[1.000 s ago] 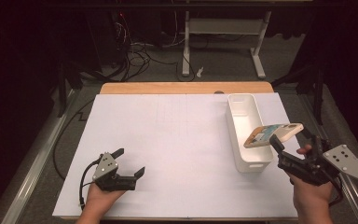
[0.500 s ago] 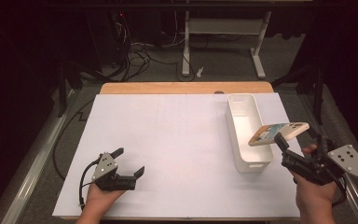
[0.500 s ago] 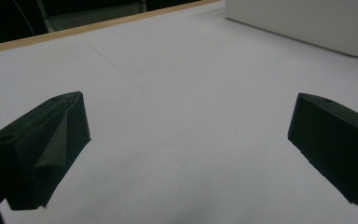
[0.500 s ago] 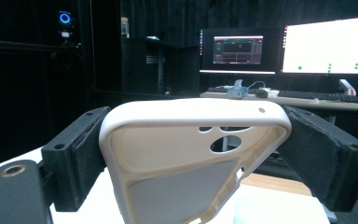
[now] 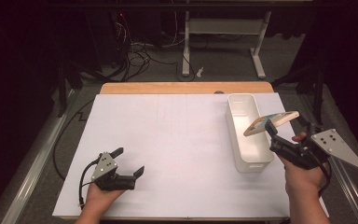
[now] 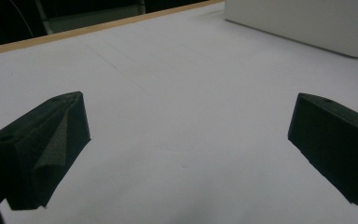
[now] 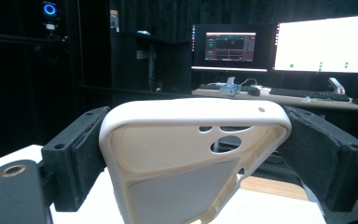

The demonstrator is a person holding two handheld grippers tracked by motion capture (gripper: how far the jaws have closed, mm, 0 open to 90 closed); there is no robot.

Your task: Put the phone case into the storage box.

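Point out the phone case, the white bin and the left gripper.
phone case [image 7: 177, 154], right gripper view, inner back.
white bin [image 5: 240, 103], high view, far rim.
left gripper [image 5: 129, 162], high view, between fingertips.

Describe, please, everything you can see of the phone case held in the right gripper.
The phone case is cream-coloured with a matte, rubbery look and rounded corners. Its hollow inner side faces the right gripper's camera, showing a raised rim and camera cut-outs near one corner. The right gripper clamps it across its width, one black padded jaw pressing on each long edge. In the high view the case is held in the air, tilted, over the right edge of the white bin; nothing else touches it.
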